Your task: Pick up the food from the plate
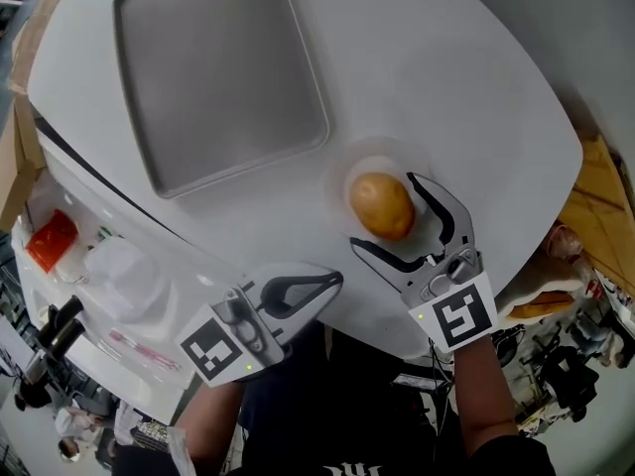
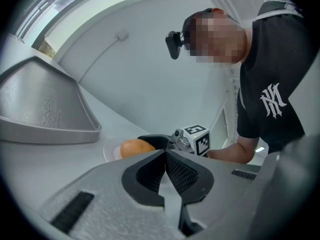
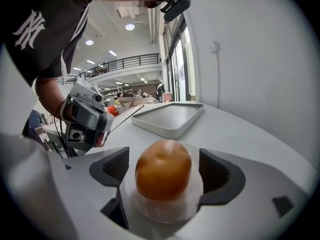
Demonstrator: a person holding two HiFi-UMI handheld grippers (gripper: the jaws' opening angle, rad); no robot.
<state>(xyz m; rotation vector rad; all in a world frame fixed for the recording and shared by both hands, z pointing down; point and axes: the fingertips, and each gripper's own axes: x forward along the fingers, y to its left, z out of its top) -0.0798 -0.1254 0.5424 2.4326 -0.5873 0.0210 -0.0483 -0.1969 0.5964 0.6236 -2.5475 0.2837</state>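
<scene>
Fingers (image 1: 385, 261) of the right gripper (image 1: 383, 211) stand wide apart, one on each side of the round orange-brown food (image 3: 163, 169). The dark pads do not touch it, so this gripper holds nothing. The food sits on a small round see-through plate (image 3: 165, 210), and the plate sits on the big white round table (image 1: 446, 87), close to the edge where the person stands. The left gripper (image 1: 322, 286) is down low at the table's edge, just beside the plate. Its two fingers are pressed together with nothing between them. A flat grey tray with round corners (image 1: 223, 67) lies farther back on the table, well apart from the plate. The person wears a black shirt with short sleeves (image 2: 280, 74).
</scene>
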